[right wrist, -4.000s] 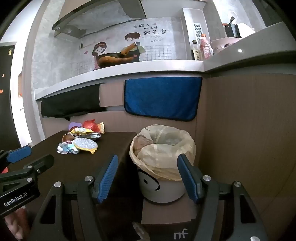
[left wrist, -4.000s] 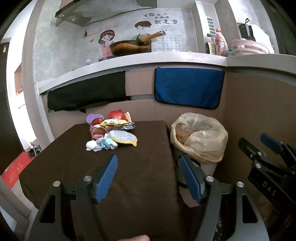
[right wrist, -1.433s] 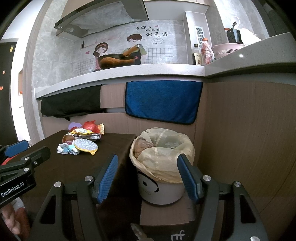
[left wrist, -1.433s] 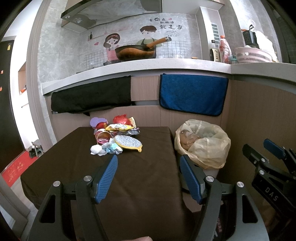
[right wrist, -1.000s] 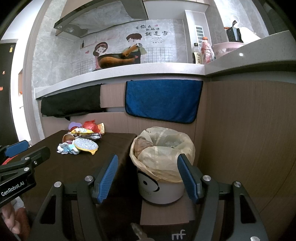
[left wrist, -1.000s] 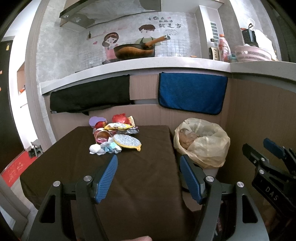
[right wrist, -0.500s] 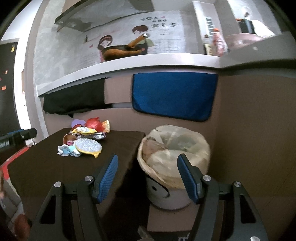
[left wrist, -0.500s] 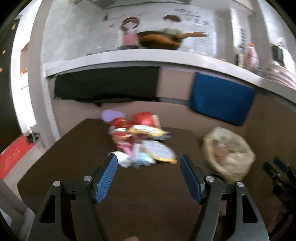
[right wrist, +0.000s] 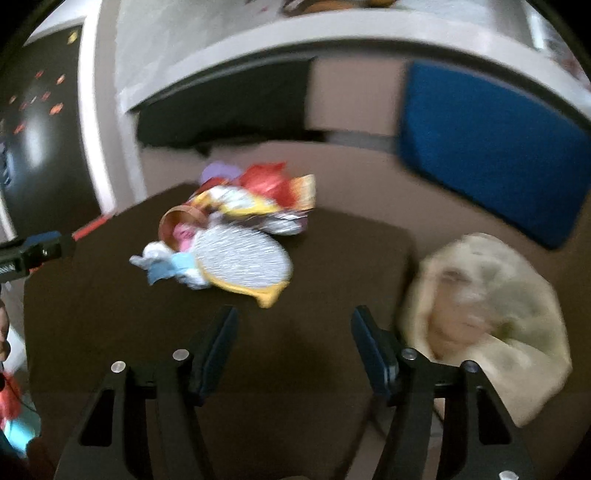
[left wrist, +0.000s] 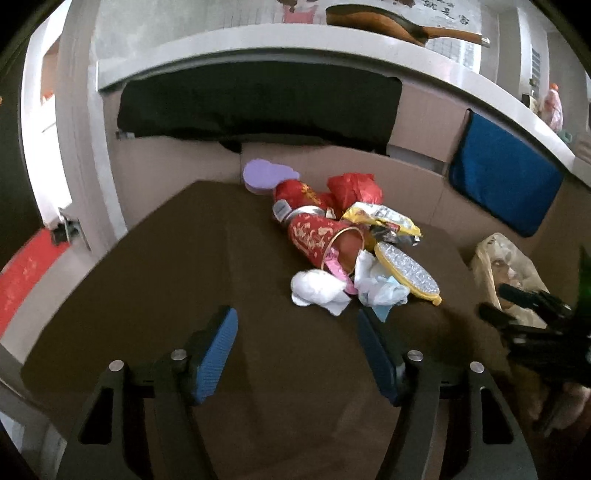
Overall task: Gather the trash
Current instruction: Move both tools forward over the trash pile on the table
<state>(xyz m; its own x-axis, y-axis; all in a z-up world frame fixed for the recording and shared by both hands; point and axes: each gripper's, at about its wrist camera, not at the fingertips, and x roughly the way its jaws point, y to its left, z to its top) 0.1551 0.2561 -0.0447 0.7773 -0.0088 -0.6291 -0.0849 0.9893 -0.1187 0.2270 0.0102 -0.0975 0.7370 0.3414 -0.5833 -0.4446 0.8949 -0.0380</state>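
The left tongs are hovering over the dark brown tabletop, blue pads wide but closing, nothing between them. The heap of crumpled wrappers, red paper cup and white tissues is lying at one o'clock from them, near. The right tongs are likewise wide, closing and empty; the bin lined with a beige plastic bag is sitting at three o'clock.

Setting: a home kitchen. Indicators: a light stone counter with a wooden-handled pan standing on it, a tiled wall with a cartoon cooking mural, and a bag-lined waste bin beside a brown-covered table.
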